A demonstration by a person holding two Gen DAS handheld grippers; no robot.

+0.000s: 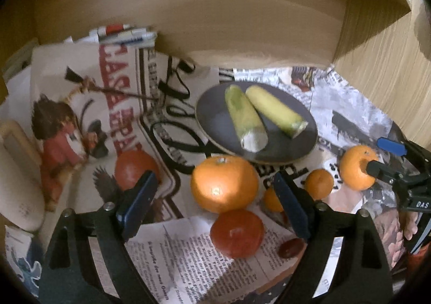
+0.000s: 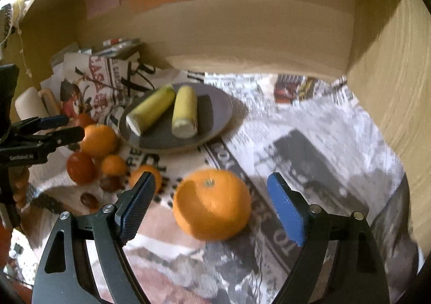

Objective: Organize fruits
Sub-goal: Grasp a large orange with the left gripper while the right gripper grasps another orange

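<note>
A dark plate [image 1: 285,147] [image 2: 215,118] on newspaper holds two corn cobs [image 1: 246,118] [image 2: 184,111]. My left gripper [image 1: 215,204] is open, its fingers either side of a large orange [image 1: 225,182] and a red tomato [image 1: 237,232]. A second tomato [image 1: 132,168] lies left of it, small oranges [image 1: 319,184] to the right. My right gripper [image 2: 212,207] is open around another large orange [image 2: 211,203] that rests on the paper; this gripper and orange also show in the left wrist view [image 1: 382,161] [image 1: 355,168].
Wooden shelf walls [image 1: 242,21] [image 2: 398,88] close the back and right. A cream object [image 1: 16,174] stands at the left. Pens [image 1: 126,34] lie at the back. Small dark brown fruits [image 1: 291,247] [image 2: 111,182] lie among the oranges. The left gripper shows in the right wrist view [image 2: 64,127].
</note>
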